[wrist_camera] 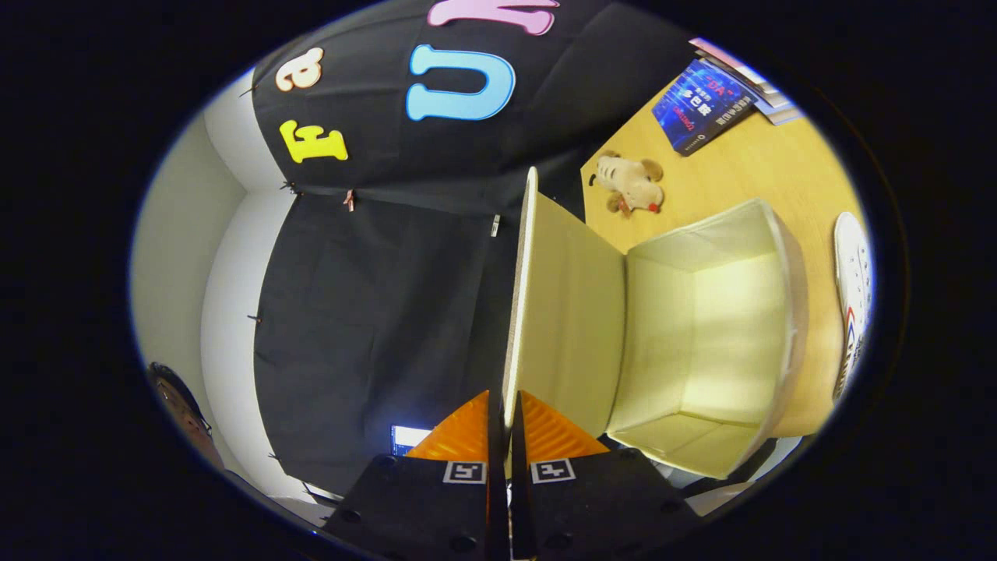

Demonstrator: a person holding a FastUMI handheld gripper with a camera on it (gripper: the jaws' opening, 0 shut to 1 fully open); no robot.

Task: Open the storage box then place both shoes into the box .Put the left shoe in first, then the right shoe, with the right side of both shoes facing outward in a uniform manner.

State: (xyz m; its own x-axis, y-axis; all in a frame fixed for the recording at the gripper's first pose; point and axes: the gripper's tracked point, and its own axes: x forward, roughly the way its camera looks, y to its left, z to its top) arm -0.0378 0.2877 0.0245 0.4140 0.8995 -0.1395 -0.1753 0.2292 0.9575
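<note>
The storage box (701, 312) and its raised lid (561, 312), which the gripper (502, 421) pinches between ridged fingers (545, 428), look like matt cloth, the table (748, 171) smooth wood, the plush toy (629, 184) at one o'clock fuzzy, the books (701, 105) glossy.

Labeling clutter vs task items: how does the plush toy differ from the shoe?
The plush toy is tan and soft-looking; the shoe is white with a red and blue mark. The toy lies beyond the open storage box, nearer the books; the shoe lies beside the box. Both rest on the wooden table, away from the gripper, which is shut on the box's lid.
</note>
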